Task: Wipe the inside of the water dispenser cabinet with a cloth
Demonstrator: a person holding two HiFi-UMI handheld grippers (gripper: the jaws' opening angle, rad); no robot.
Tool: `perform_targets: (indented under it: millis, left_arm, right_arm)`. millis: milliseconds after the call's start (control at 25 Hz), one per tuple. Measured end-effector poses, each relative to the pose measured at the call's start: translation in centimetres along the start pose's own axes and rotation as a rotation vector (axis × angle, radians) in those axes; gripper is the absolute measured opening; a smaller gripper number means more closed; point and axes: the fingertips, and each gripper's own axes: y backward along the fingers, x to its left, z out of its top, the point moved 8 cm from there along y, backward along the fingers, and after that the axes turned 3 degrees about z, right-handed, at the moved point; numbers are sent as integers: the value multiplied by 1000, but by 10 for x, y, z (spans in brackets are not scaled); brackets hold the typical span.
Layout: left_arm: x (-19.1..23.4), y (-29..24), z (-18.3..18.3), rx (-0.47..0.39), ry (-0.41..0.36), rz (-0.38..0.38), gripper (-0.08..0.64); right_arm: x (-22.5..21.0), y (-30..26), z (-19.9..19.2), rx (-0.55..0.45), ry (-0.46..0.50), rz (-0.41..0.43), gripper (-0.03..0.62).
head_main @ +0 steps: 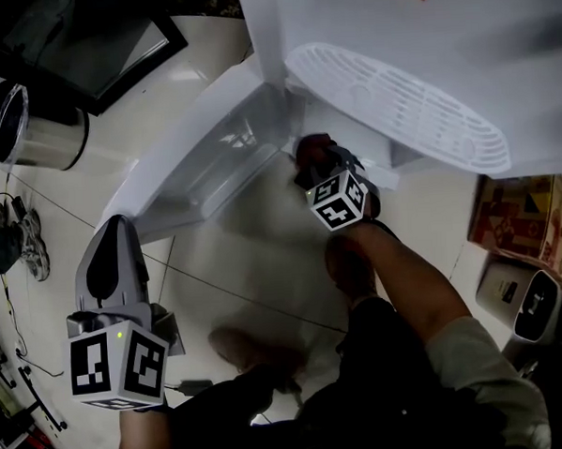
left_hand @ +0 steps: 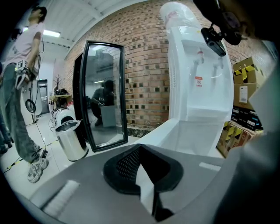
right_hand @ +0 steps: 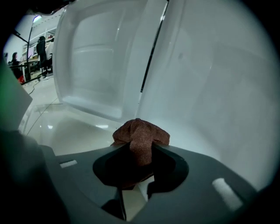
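Your right gripper pinched the cloth near the cabinet, left gripper closed empty; hard rubbing could tug it free.

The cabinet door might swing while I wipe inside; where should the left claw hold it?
Pinch the cabinet door by its free outer rim, coming from the side of the left claw. It stands swung wide open, and its raised rim looks thin enough to grip; the recessed face offers no hold. Open the shut claw first.

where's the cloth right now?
Right gripper view, centre: the brown cloth is clamped in the right gripper, close to the water dispenser, beside its open door.
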Motion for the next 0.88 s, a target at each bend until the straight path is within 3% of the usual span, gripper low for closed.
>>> perform_targets:
  millis: [600, 880]
  left_arm:
    - [-4, 1, -1, -8, -22, 52, -3]
    - [-10, 5, -2, 6, -47, 77, -3]
  right_arm:
    - [-45, 62, -82, 99, -133, -53, 130]
    - [-65, 90, -130, 128, -258, -86, 129]
